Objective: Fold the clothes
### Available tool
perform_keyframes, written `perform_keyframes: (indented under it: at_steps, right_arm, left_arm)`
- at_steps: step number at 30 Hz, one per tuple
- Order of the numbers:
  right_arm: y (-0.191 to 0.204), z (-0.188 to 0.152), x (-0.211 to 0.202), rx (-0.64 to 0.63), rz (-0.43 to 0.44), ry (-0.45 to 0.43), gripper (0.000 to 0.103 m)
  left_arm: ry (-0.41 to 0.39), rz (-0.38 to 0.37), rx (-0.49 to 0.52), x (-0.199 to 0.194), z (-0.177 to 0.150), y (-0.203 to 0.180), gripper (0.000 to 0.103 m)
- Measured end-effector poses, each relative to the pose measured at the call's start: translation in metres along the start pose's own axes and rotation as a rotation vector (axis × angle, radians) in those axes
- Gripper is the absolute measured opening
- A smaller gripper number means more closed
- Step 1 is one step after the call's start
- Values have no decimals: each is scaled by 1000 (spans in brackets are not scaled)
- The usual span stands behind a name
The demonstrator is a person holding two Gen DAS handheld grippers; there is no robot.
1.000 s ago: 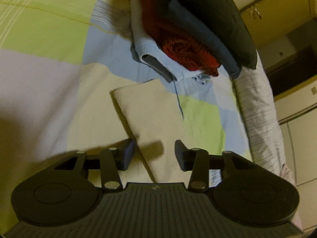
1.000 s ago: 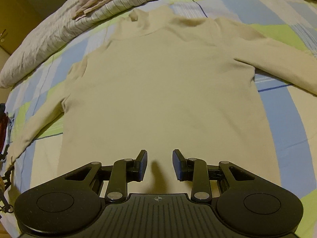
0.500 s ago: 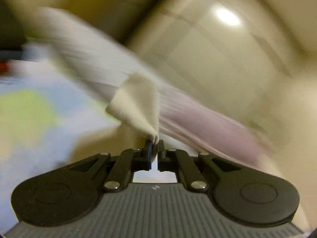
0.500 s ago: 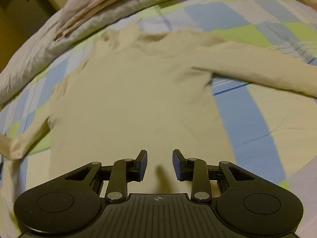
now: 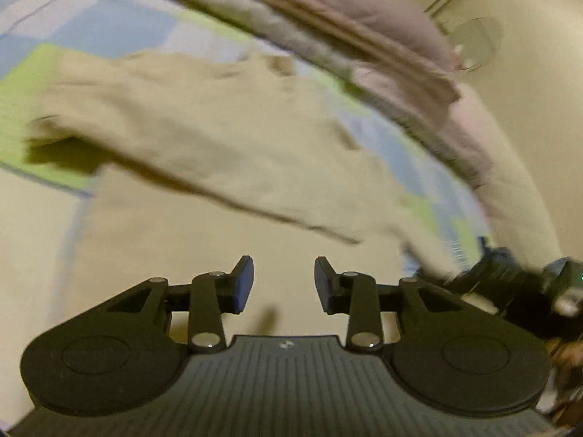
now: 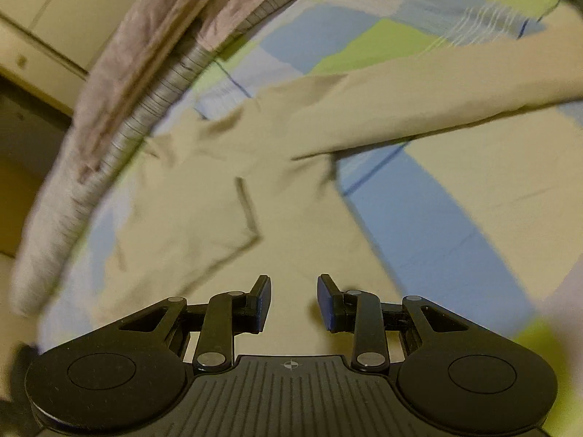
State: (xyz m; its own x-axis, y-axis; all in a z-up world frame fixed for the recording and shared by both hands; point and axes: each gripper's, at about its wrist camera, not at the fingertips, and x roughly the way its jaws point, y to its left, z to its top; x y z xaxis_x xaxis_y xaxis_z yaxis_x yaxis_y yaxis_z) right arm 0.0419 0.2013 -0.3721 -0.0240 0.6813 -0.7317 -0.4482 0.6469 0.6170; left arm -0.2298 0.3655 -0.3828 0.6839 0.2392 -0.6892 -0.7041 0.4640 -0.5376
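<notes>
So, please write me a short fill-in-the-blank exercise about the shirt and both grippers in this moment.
1. The left gripper is ____ and holds nothing.
2. The cream shirt lies on a ____ bedsheet.
3. One sleeve is folded across the shirt's ____.
4. The right gripper is ____ too.

Missing words: open; checked; body; open
</notes>
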Motion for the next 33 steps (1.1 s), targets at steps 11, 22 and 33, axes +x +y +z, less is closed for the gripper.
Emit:
perform_keyframes:
  at_steps: [11,22,33]
  right_arm:
    - [-4,17,96,392,138,69,32]
    - [87,64,30,-116,378,-325,2]
    - [-23,101,51,-68,-82,-248,2]
  left_arm:
    - [-32,112,-48,-8,-8,42,30]
    - [-31,138,-14,-2,-5,42,28]
    - [-43,185,54,8,10,36,28]
